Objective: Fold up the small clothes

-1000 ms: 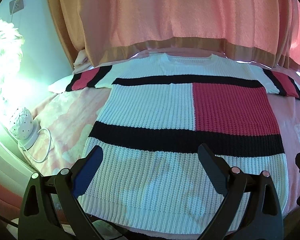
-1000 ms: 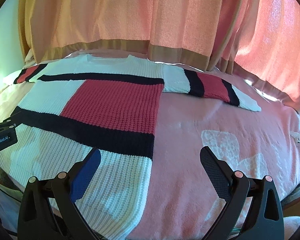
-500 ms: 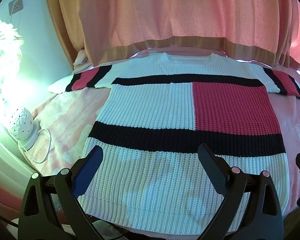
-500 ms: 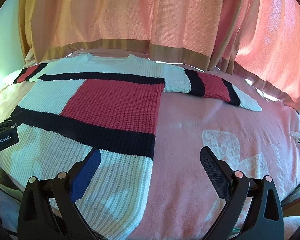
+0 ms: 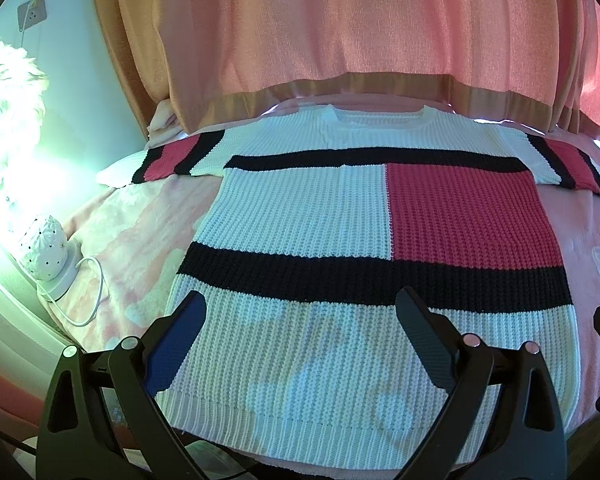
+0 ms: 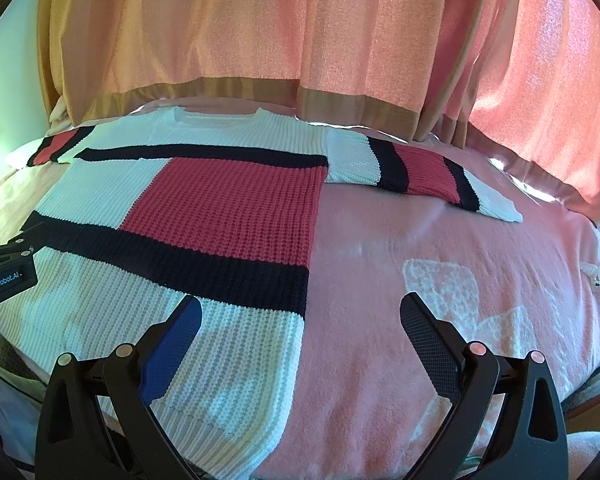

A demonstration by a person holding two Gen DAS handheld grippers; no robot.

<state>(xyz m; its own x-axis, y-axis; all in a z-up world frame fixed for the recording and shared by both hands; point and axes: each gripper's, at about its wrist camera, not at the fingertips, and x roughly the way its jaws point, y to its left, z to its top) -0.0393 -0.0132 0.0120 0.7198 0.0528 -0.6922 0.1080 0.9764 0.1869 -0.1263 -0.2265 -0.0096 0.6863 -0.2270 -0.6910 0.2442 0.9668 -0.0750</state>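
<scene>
Over the last second nothing had shifted: the white, black and red knitted sweater (image 5: 340, 240) stayed flat and unfolded, while left gripper (image 5: 300, 312) and right gripper (image 6: 300, 316) hovered spread wide, empty.

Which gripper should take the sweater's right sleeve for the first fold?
Right gripper: open, over the sweater's right edge, with that sleeve straight ahead. Left gripper sits over the hem middle.

One knit sweater (image 5: 340, 240) with two striped sleeves (image 6: 420, 172), spread on one pink bed (image 6: 440, 260). Two tongs: left (image 5: 300, 320), right (image 6: 300, 320). One white lamp (image 5: 48, 248), one wall socket (image 5: 32, 16).
</scene>
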